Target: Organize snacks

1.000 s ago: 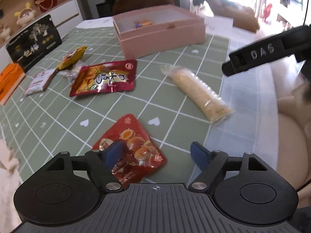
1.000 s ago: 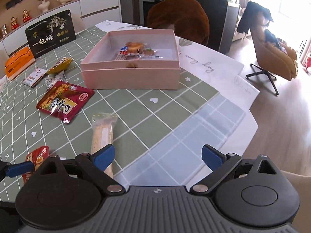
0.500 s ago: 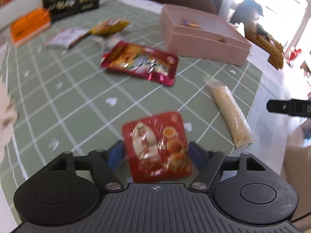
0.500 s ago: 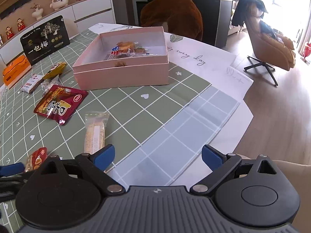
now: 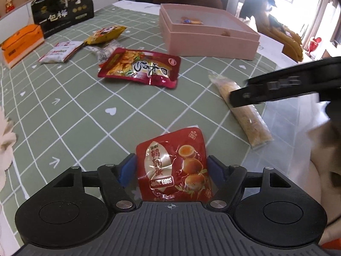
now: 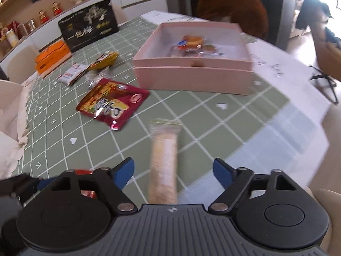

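Left gripper [image 5: 171,168] straddles the red quail egg packet [image 5: 173,164] on the green checked tablecloth [image 5: 70,106], jaws closing, not yet squeezing. Right gripper [image 6: 173,171] is closing around the long wafer stick pack [image 6: 164,162], wide gaps either side. Pink box [image 6: 192,79] sits beyond.

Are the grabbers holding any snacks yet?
Nothing yet. The quail egg packet and the long cracker pack lie on the table between open hand-held grippers.
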A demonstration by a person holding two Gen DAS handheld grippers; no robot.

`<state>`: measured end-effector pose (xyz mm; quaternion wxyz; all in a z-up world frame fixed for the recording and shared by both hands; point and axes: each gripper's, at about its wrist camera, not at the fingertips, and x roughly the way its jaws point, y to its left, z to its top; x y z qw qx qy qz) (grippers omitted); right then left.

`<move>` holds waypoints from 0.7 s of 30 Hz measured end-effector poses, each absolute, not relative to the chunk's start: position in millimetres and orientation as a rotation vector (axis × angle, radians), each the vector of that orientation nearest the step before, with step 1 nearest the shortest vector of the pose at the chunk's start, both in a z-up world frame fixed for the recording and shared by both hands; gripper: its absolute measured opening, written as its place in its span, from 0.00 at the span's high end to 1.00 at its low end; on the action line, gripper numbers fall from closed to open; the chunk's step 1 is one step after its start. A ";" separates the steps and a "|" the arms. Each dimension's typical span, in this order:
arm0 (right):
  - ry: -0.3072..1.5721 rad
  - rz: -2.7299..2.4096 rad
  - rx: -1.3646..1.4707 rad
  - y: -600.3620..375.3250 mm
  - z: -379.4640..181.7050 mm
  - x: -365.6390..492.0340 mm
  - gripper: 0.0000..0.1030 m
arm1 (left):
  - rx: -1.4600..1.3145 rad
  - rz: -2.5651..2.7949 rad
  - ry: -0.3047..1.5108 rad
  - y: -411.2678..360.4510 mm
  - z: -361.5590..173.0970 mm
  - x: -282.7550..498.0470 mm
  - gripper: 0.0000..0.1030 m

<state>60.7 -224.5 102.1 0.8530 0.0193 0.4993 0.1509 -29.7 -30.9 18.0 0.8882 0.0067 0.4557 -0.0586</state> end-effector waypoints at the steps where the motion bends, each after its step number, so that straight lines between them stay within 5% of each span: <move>1: 1.063 0.320 0.033 -219.4 98.8 64.3 0.28 | 0.006 -0.123 0.945 -29.8 18.1 -31.1 0.25; 6: 1.131 0.335 -0.021 -200.3 79.2 72.5 0.45 | -0.058 -0.132 0.938 -18.8 19.4 -36.2 0.25; 10: 1.121 0.349 -0.101 -190.4 81.4 67.2 0.72 | -0.074 -0.135 0.938 -17.2 20.2 -34.3 0.25; 21: 1.140 0.360 -0.095 -213.4 91.0 61.3 0.73 | -0.121 -0.154 0.938 -19.0 22.1 -21.9 0.25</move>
